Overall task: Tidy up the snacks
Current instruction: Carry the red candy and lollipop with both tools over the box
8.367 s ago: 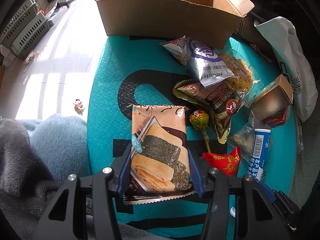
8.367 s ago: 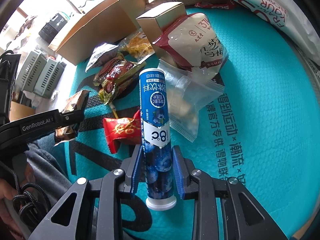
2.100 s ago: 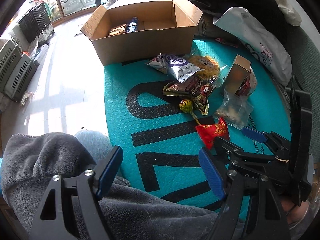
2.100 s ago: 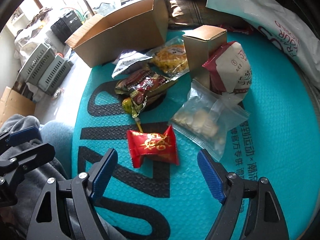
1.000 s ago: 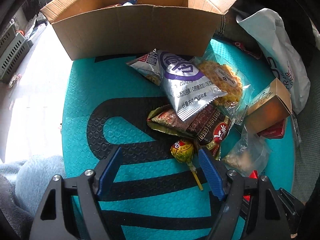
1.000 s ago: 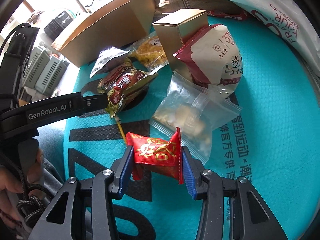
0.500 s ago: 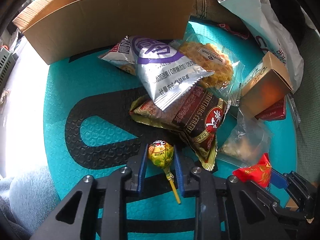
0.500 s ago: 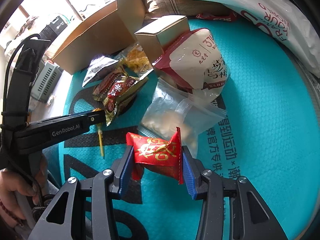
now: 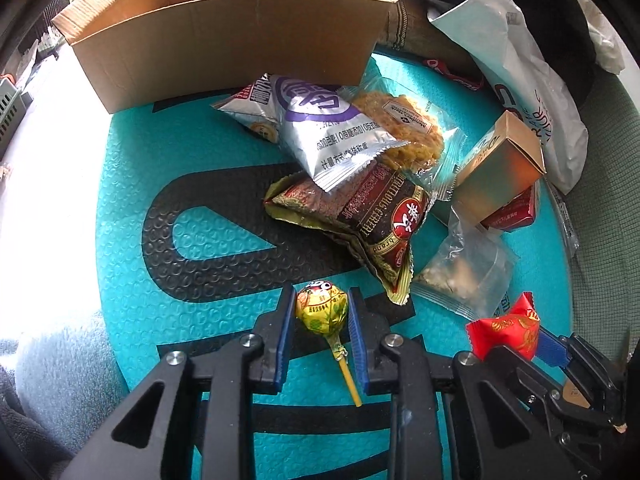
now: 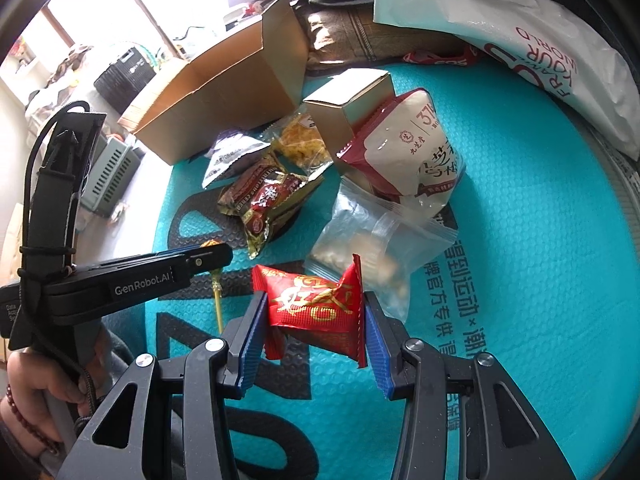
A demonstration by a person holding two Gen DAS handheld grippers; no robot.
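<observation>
My left gripper (image 9: 321, 300) is shut on a yellow-green lollipop (image 9: 321, 310), lifted above the teal mat (image 9: 128, 184); its stick points back toward me. My right gripper (image 10: 314, 312) is shut on a red snack packet (image 10: 314, 300), also seen in the left wrist view (image 9: 505, 330). The open cardboard box (image 9: 224, 44) stands at the mat's far edge. On the mat lie a silver-purple packet (image 9: 320, 128), a yellow noodle snack bag (image 9: 404, 136), a dark red cereal packet (image 9: 368, 208), a clear zip bag (image 9: 464, 268) and a gold box (image 9: 500, 164).
A red and white pouch (image 10: 408, 152) leans on the gold box. A large white plastic bag (image 10: 532, 40) lies at the far right. Grey crates (image 10: 108, 172) stand on the floor to the left. My grey-sleeved arm is at the lower left.
Both grippers have risen slightly with their snacks. The left gripper, closed on the lollipop half a second ago, has lifted it off the mat; the right keeps the red packet.
</observation>
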